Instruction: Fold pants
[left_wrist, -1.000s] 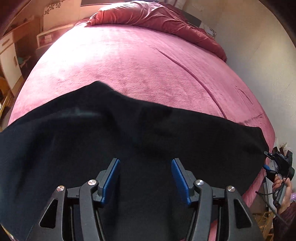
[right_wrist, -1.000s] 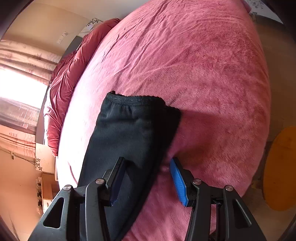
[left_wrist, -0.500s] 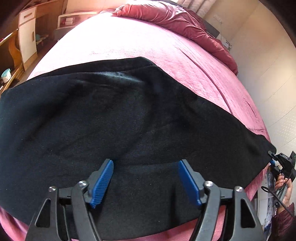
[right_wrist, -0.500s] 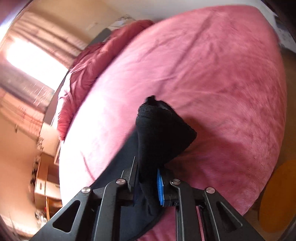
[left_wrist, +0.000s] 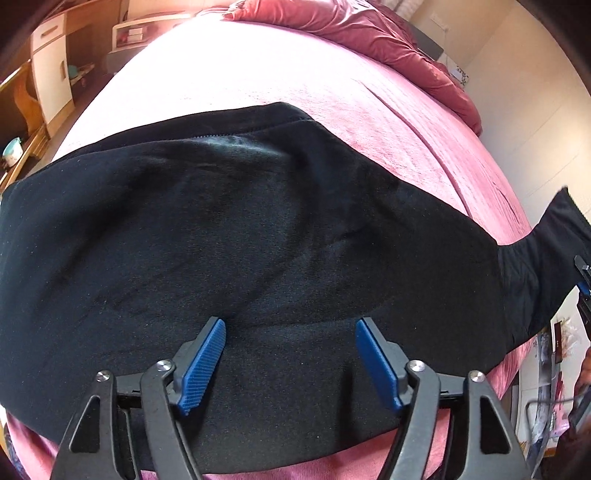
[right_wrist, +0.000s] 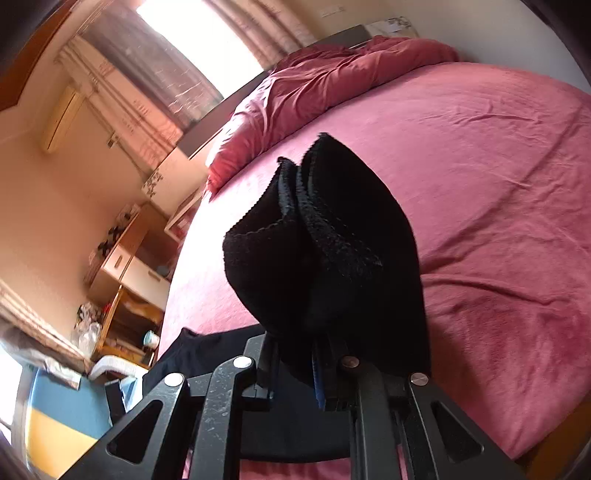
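Pants, soft and limp on the bed, sag from right tongs pinching the cuffs; left tongs gape wide above them.

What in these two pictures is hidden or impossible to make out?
- Right wrist view: the right gripper has its pads buried in the bunched hem of the black pants.
- Left wrist view: the pants run off the left edge; the bed beneath them is covered.
- Left wrist view: shelf items too small.
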